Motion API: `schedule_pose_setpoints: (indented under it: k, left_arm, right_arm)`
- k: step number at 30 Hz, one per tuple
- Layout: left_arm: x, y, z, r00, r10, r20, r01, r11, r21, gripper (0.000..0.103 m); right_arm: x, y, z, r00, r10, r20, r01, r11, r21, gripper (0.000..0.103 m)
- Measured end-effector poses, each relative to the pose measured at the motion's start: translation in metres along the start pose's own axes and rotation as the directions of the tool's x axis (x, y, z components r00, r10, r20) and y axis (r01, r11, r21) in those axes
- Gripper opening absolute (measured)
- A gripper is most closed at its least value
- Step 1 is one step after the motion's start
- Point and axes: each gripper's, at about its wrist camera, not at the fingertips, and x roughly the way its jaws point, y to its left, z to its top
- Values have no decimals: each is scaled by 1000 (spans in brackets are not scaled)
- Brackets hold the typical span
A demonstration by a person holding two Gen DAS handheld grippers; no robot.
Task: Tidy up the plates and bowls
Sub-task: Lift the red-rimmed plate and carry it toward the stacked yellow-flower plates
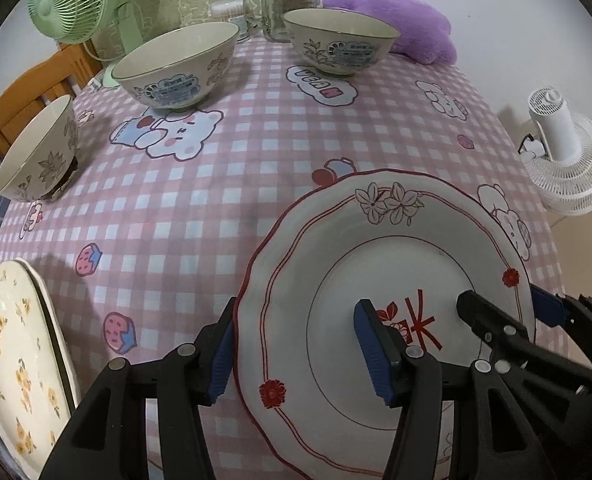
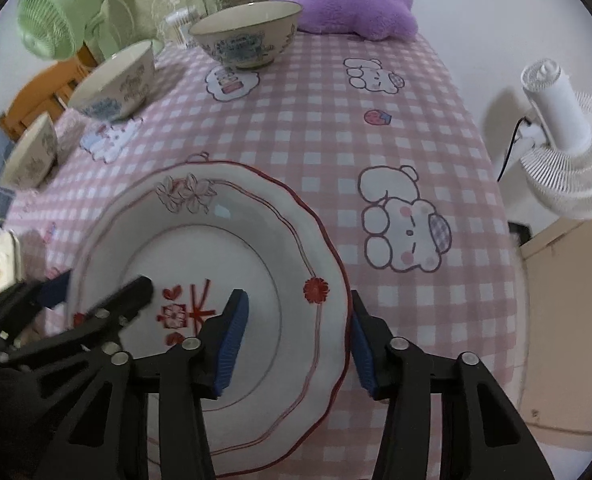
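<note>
A white plate [image 1: 384,264] with a wavy red rim lies flat, face up, near the surface's [image 1: 232,184] near edge, its flower motif toward the far edge. The left gripper [image 1: 296,354] and right gripper [image 2: 292,340] each straddle opposite sides of its rim, fingers wide apart. Three bowls [image 1: 178,66] stand upright along the far and left edges; a yellow-flowered plate [image 1: 14,364] lies at the near left corner.

red-trimmed white plate [image 1: 380,240], pink checked tablecloth [image 1: 224,184]
</note>
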Motion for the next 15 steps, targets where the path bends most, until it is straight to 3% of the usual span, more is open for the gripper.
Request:
schedule_pose_setpoints:
  k: [15]
  left_arm:
    - [-33, 3, -5, 999, 32, 23, -32, 999, 7, 57]
  right_arm:
    - [-24, 4, 6, 1000, 16, -11, -16, 999, 42, 46]
